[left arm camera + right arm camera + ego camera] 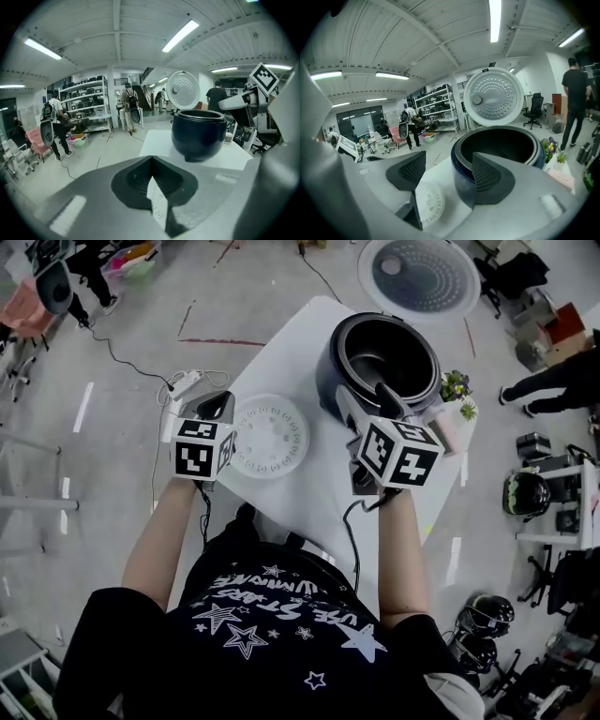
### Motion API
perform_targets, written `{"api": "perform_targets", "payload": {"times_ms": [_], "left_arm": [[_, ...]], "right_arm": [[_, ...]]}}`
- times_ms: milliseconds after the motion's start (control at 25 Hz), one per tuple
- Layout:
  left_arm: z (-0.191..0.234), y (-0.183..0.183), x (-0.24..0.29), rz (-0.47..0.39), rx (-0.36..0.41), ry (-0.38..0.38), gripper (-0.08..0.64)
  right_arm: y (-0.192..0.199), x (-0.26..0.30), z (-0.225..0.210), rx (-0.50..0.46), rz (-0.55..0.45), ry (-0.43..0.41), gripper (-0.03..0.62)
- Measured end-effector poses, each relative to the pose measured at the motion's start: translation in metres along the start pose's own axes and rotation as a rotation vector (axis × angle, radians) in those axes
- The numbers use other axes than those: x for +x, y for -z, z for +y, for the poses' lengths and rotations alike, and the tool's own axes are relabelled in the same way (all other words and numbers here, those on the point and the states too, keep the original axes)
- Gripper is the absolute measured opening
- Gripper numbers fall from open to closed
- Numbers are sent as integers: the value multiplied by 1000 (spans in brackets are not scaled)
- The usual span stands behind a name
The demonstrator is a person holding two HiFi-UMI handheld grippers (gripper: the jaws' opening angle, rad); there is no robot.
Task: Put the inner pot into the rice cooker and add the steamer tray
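your inner pot (384, 357) looks seated in the rice cooker (328, 381); steamer tray (270, 439) lies on the table (309, 324), not yet added. left tongs (151, 160) clenched empty, right tongs (447, 157) spread empty.

Table (300, 329) as seen from the head view. Rice cooker (326, 381) at the far right corner, with the inner pot (380, 362) in it and its open lid (419, 277) upright behind, past the far edge. Steamer tray (272, 435) flat on the table left of the cooker, near the left edge. Potted plant (457, 385) at the right edge, just beside the cooker. Left gripper (218, 407) over the left edge, beside the tray; right gripper (370, 399) before the cooker.
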State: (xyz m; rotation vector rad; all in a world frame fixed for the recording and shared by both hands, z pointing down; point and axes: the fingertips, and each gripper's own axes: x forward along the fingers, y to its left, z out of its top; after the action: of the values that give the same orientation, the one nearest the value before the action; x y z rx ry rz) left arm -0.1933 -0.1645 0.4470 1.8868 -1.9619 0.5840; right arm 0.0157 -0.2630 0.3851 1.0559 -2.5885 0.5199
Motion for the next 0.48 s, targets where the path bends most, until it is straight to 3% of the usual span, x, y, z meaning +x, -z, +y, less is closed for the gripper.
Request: {"api": "perform_targets", "payload": {"times_ms": [240, 480], "left_arm": [[17, 50, -6, 93, -21, -4, 0], [28, 80, 7, 161, -26, 41, 0]], "right_arm": [[23, 1, 31, 26, 31, -49, 310], [66, 13, 57, 28, 157, -23, 310]]}}
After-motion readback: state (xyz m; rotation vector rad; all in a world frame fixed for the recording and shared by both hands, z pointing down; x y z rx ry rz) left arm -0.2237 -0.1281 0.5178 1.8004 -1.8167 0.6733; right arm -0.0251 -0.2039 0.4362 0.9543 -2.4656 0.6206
